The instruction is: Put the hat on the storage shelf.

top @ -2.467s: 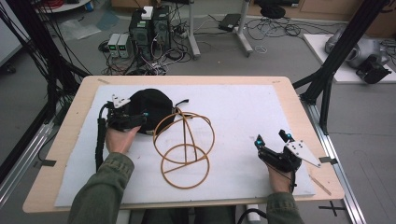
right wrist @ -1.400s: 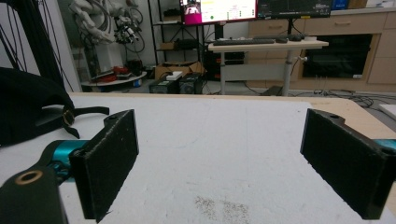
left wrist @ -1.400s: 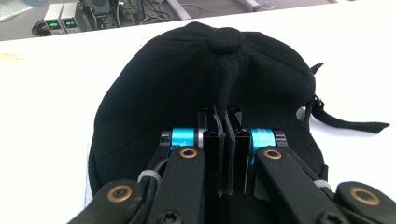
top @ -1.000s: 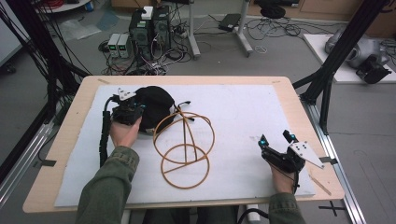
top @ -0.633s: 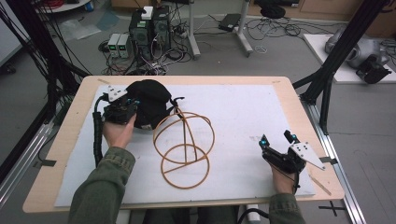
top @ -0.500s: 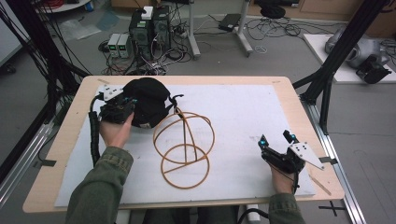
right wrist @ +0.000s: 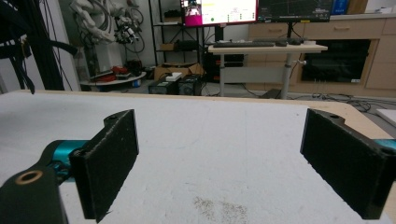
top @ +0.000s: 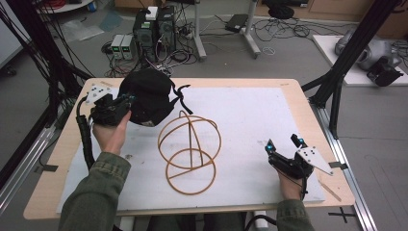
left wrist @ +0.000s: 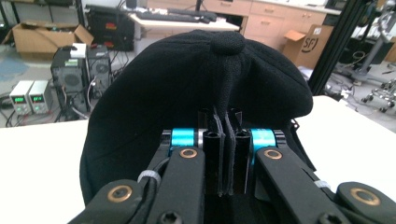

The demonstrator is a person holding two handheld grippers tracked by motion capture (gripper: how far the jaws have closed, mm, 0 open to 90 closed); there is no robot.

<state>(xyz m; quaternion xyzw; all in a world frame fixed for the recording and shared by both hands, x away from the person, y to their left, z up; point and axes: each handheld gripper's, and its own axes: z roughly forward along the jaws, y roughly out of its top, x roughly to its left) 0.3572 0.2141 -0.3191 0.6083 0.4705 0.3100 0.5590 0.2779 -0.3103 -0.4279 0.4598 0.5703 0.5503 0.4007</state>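
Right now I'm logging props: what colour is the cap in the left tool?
Plain black cap; clearest in the left gripper view.

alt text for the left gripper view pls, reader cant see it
Seen from just behind its own jaws, the left gripper is clamped shut on a fold of a black cap, whose crown with its top button rises in front of the camera. Behind the cap are the white table surface and a cluttered lab with computers and cardboard boxes.

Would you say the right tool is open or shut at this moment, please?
Open. The right tool shows its two black pads set wide apart, with bare white table cover between them and nothing held.
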